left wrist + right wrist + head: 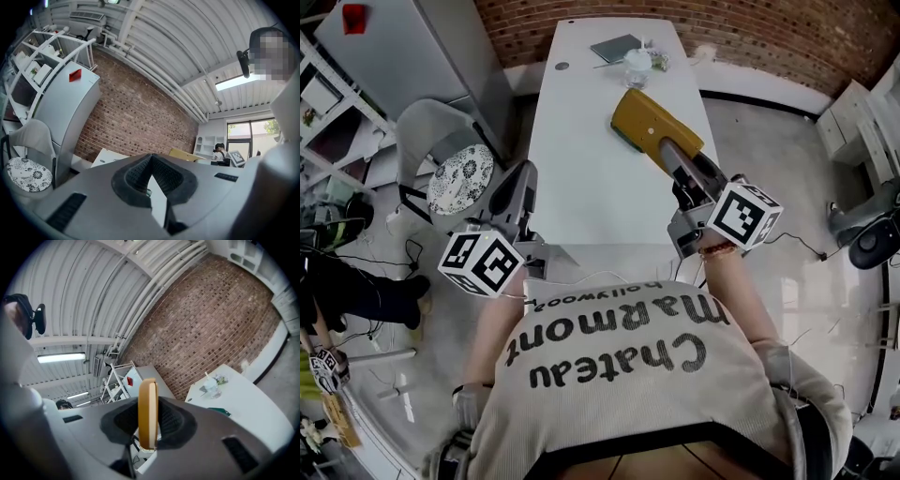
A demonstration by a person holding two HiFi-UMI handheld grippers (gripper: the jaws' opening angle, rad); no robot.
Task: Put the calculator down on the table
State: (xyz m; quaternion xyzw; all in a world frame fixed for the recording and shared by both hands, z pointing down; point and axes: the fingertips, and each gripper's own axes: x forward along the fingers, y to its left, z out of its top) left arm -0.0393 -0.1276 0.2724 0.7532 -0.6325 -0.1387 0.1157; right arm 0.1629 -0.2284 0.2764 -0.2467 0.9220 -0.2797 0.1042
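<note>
The calculator (649,125) is a flat mustard-yellow slab, and my right gripper (671,157) is shut on its near end, holding it out over the right side of the white table (581,187). In the right gripper view the calculator (148,399) stands on edge between the dark pads (168,420). My left gripper (523,178) hangs at the table's left edge with nothing in it. In the left gripper view its fingertips (151,157) meet, and the table (104,156) shows beyond them.
At the table's far end lie a dark notebook (616,47) and a clear cup (637,64). A chair with a patterned cushion (459,178) stands left of the table, with a grey cabinet (412,47) behind it. A brick wall (722,28) closes the far side.
</note>
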